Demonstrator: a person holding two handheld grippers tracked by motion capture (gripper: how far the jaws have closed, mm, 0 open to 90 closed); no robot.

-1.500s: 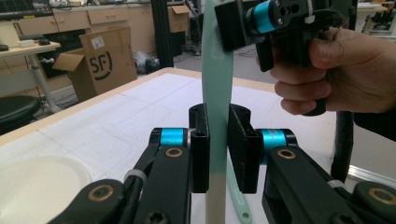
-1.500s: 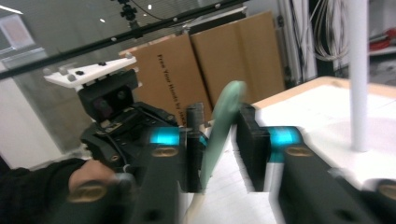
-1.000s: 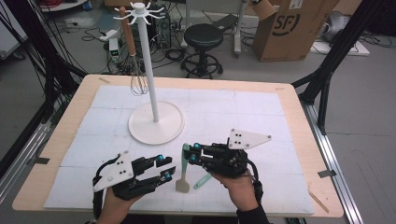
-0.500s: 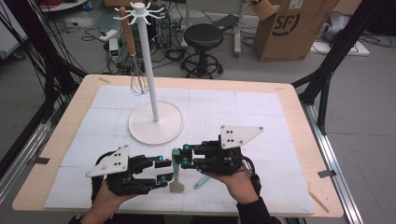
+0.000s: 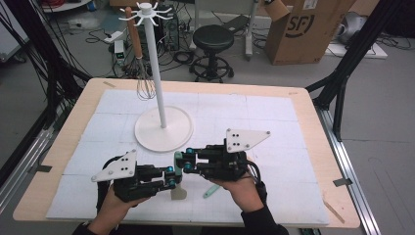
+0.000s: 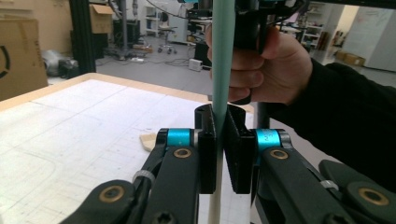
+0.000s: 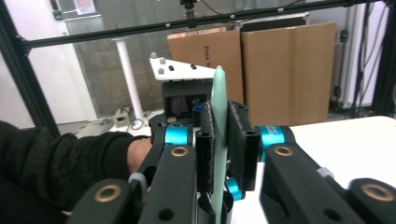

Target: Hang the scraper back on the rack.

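Nearest the person, the two grippers met over the front of the table [image 5: 303, 122], both clamped on one tool: a silicone spatula [image 5: 178, 192] with a mint-green handle and a cream blade. In the high view the left gripper [image 5: 172, 178] sat just behind the blade, which hung close above the white mat, while the right gripper [image 5: 182, 161] faced it from the other side. The handle's far end [image 5: 211, 191] poked out beneath the right hand.

The left gripper view showed its jaws clenched on the spatula's shaft [image 6: 221, 93], near where green gives way to cream. The right gripper view showed its own jaws pinched flat on the green handle [image 7: 218, 116], with the left gripper right behind. Two grips on one tool looked like a handover, each holding so the spatula could not drop or twist while it changed hands.

Farther back stood the white hook stand [image 5: 155, 73] on its round base [image 5: 164, 129], a wire whisk [image 5: 142, 73] already hanging from a hook by its wooden handle. The spatula was probably bound there too, which would explain regripping it to free the hanging end.
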